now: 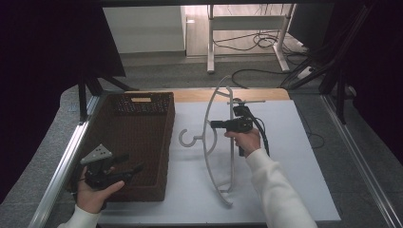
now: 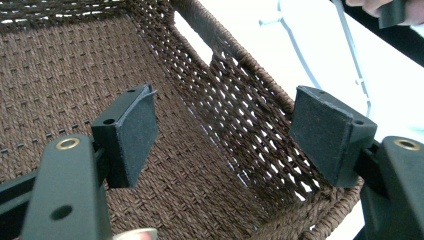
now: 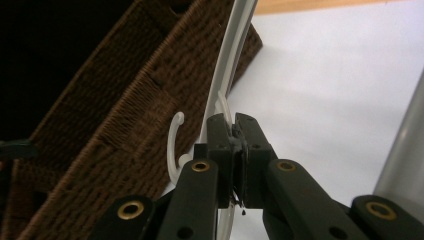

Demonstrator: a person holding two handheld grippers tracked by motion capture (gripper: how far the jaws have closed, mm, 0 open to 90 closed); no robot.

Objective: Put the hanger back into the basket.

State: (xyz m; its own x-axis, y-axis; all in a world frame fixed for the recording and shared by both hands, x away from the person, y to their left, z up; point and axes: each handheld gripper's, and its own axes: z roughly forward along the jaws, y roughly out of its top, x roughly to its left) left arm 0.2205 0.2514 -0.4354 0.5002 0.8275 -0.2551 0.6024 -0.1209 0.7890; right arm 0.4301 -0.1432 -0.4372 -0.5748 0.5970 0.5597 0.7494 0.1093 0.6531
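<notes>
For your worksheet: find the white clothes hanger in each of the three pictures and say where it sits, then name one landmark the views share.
High view: the white hanger is at centre, on the white table cover, gripped by the right gripper.
Left gripper view: its thin bars are at top right, beyond the basket wall.
Right gripper view: it rises from the shut jaws at centre, hook at left.
Shared landmark: the brown woven basket, left of the hanger in each view.

No readable text, brand, number or sign appears in any view. A pale rectangular tag (image 1: 141, 99) sits on the far rim of the brown woven basket (image 1: 142, 142), but any lettering on it is too small to make out.
</notes>
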